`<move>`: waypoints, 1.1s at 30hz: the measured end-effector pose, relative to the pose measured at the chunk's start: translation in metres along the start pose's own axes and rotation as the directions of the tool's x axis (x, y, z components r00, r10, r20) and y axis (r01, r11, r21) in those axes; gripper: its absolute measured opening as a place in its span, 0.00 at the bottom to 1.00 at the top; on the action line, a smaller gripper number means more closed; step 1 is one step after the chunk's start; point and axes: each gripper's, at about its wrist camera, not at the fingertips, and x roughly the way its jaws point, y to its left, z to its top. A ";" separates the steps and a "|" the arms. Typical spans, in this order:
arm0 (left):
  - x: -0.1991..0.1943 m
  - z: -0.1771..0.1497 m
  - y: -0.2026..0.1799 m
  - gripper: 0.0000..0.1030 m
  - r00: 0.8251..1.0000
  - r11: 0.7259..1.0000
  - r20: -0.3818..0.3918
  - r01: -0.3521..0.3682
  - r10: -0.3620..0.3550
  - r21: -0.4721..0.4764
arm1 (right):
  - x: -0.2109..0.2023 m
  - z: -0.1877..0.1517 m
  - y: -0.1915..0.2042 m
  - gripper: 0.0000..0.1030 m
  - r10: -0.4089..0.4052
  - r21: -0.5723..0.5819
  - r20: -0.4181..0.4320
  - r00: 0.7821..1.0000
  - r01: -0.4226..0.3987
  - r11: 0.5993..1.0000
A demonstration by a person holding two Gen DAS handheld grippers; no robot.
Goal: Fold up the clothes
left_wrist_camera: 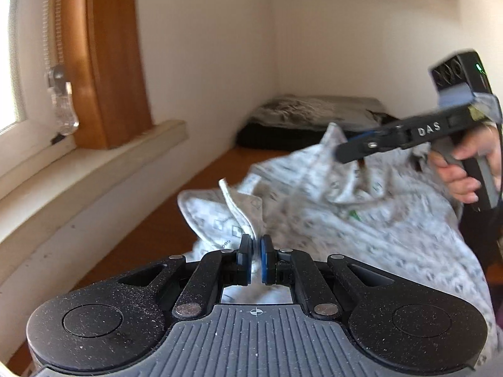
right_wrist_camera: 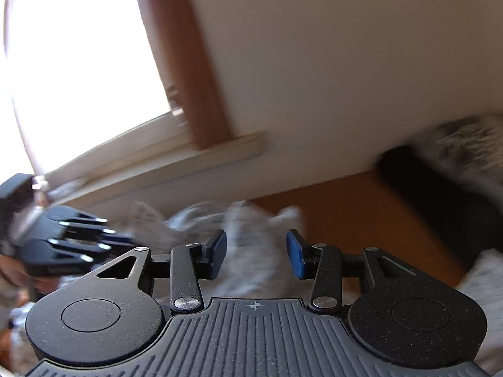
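A light grey garment [left_wrist_camera: 361, 226] with a small printed pattern lies rumpled on an orange-brown surface [left_wrist_camera: 195, 188]. My left gripper [left_wrist_camera: 256, 256] is shut on a hemmed edge of it, and the cloth rises from between the blue pads. In the left wrist view my right gripper [left_wrist_camera: 345, 152] hangs over the garment's far part, held by a hand [left_wrist_camera: 459, 176]. In the right wrist view the right gripper [right_wrist_camera: 256, 253] stands open; blurred cloth [right_wrist_camera: 248, 238] lies beyond and between the pads, which do not press it. The left gripper [right_wrist_camera: 122, 240] shows at the left edge.
A wall runs close along the left, with a pale window sill [left_wrist_camera: 103, 163] and a wooden window frame [left_wrist_camera: 113, 62]. At the far end a dark cushion [left_wrist_camera: 276, 135] lies under a furry grey throw [left_wrist_camera: 314, 110]. Bare orange-brown surface [right_wrist_camera: 361, 220] lies between cushion and garment.
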 end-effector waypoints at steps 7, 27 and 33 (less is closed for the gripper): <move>-0.008 0.003 0.014 0.20 0.999 0.998 -0.039 0.015 -0.018 -0.067 | 0.025 -0.026 0.038 0.40 0.043 -0.153 -0.189 0.981 -0.073 0.986; 0.029 0.006 0.116 0.40 0.998 0.849 -0.006 0.054 -0.068 -0.526 | 0.032 0.003 0.004 0.57 -0.102 0.015 -0.089 0.991 0.103 0.995; 0.044 0.006 0.102 0.40 0.995 0.873 -0.040 0.059 -0.089 -0.483 | 0.056 -0.008 0.017 0.41 -0.112 -0.080 -0.139 0.984 0.101 0.992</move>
